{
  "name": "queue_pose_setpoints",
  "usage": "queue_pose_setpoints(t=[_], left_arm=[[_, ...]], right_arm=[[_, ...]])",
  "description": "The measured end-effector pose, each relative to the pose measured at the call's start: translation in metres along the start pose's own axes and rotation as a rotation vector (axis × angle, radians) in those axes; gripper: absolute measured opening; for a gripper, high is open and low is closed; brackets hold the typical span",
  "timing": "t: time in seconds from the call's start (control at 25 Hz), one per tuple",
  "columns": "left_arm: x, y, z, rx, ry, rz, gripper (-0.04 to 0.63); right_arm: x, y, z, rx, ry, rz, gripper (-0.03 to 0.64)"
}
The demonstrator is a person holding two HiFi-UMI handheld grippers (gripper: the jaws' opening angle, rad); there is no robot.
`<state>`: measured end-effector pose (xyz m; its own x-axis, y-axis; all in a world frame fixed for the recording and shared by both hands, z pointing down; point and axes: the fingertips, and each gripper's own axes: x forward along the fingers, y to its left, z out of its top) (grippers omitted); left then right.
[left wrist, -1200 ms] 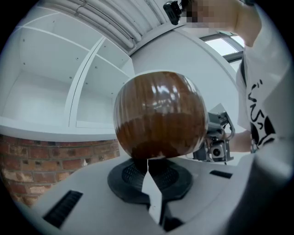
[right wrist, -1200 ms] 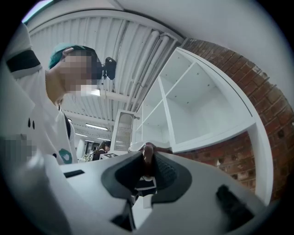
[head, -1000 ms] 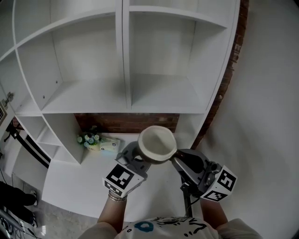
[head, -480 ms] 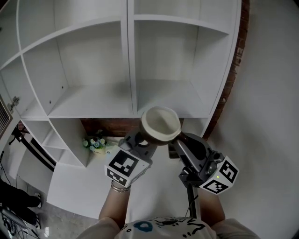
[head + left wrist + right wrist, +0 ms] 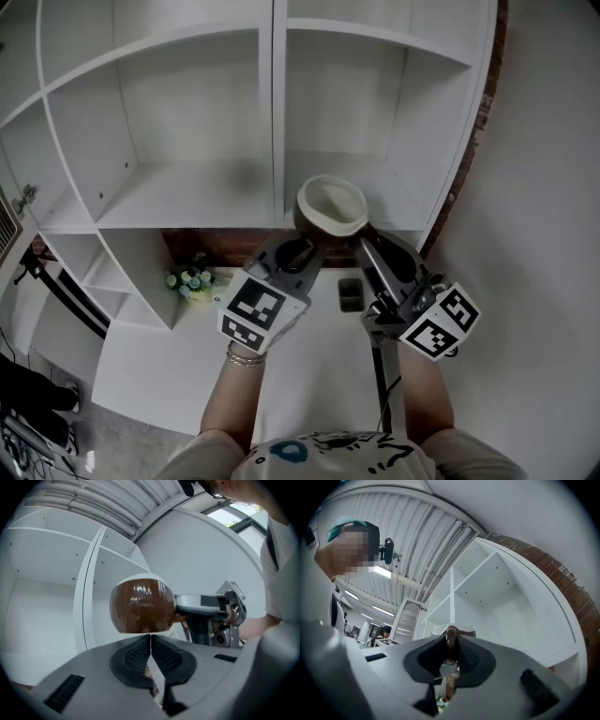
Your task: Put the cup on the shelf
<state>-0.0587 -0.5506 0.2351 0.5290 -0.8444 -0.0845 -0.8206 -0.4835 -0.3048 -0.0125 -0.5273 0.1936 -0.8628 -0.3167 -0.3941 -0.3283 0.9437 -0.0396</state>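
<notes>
Jaws of the right gripper were clamped on the handle of the brown cup, which we held at mid-frame, before the lower right compartment of the shelf. Its white mouth faced up, axis roughly upright, handle pointing lower right. Our left gripper sat just below the cup, jaws pressed together on nothing.

**Round brown ceramic cup**, centre of the left gripper view: glossy glazed outside with bright reflections; the cream inside looks duller in the head view.
**White shelf unit**: smooth, matt boards.
**Red brick wall**, under the boards: rough.
**Left gripper** and **right gripper**: matt grey plastic bodies, black ribbed pads.
</notes>
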Motion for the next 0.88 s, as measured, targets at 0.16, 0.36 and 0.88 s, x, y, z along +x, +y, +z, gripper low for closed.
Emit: queue_pose_setpoints(t=[0.16, 0.36, 0.88], left_arm=[[0.005, 0.008, 0.0, -0.014, 0.006, 0.012, 0.018], [0.009, 0.016, -0.006, -0.045, 0.02, 0.014, 0.018], [-0.001, 0.013, -0.025, -0.11, 0.03, -0.006, 0.017]], right_arm=[[0.009, -0.012, -0.004, 0.009, 0.021, -0.025, 0.061], [0.021, -0.023, -0.005, -0.016, 0.038, -0.058, 0.061], [0.051, -0.053, -0.011, -0.029, 0.198, -0.196, 0.061]])
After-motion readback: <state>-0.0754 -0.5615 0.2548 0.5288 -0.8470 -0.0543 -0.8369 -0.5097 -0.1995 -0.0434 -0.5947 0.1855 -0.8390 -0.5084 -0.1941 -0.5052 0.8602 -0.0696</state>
